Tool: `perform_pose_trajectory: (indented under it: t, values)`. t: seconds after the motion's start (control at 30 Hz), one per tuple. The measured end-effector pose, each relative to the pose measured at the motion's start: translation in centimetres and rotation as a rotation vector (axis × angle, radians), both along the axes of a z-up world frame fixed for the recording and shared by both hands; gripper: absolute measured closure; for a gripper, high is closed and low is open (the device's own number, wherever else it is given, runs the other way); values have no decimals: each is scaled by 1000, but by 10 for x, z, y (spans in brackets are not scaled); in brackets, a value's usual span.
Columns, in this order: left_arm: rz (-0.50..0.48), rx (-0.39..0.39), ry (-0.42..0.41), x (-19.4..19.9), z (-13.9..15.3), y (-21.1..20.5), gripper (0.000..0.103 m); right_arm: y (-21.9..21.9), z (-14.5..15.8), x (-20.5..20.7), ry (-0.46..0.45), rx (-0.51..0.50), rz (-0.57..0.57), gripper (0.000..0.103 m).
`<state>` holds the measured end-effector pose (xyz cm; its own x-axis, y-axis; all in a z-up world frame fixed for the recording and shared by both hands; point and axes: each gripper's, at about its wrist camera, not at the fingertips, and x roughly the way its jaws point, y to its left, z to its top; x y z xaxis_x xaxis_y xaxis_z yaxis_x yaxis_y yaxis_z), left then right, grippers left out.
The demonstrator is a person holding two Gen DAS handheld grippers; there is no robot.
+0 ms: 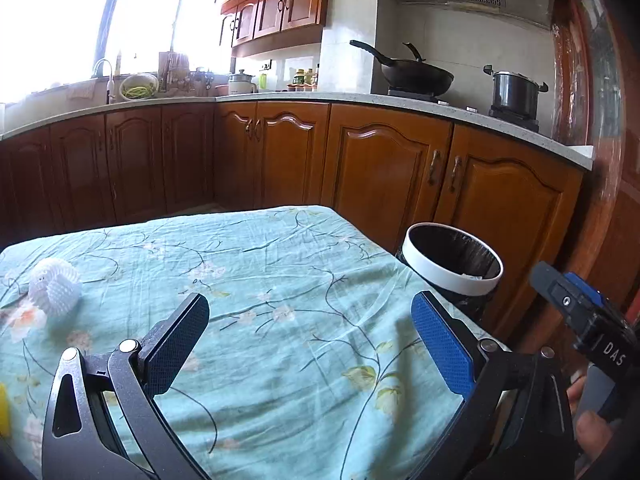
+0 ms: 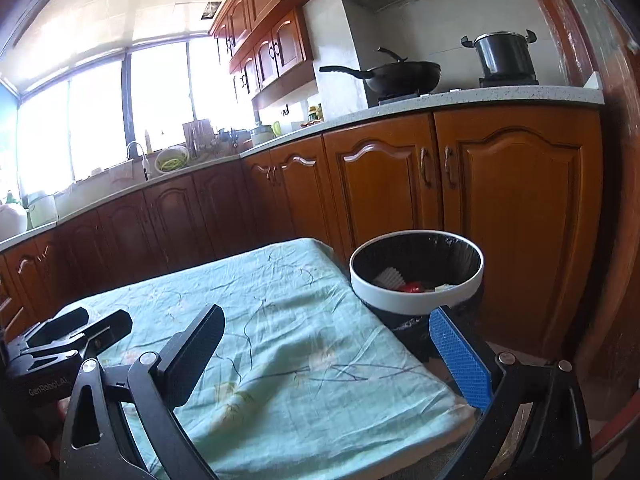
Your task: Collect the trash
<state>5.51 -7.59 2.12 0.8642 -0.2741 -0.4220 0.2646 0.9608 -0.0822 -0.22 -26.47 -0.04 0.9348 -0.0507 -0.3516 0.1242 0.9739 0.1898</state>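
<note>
We see a kitchen w/ brown wood cabinets (image 1: 384,168) running along the back under a pale counter, a wok (image 1: 416,74) and a lidded pot (image 1: 514,90) on the stove at right. In front sits the bench (image 1: 248,280), covered w/ a teal floral cloth. Just off its right edge stands the trash bin (image 2: 416,296), white rim, black liner; in the right wrist view it holds a white ridged piece, smth red and a pale scrap. Our left tongs (image 1: 312,344) hang over the cloth, released, jaws spread wide w/ nothing between them. Our right tongs (image 2: 332,356) likewise gape wide and empty over the bench's near right part, the blue pad close to the bin in the picture; whether it touches, we can't tell. Each set shows at the edge of the other's view, w/ a bit of a hand under it. On the cloth at far left lies a white spiky ball-like item (image 1: 56,288), well apart from the bin and from both tongs. A small yellow thing (image 1: 3,408) peeks in at the left edge; can't tell what it is.
</note>
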Motion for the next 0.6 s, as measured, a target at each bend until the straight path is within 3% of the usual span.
perform_pose_trajectory:
  t: [0.2, 0.6]
  values:
    - [26, 56, -23, -11, -15, 2, 0, 3, -10, -5, 13, -2, 5, 0]
    - [64, 74, -26, -19, -20, 7, 0, 10, -13, -12, 7, -6, 18, 0]
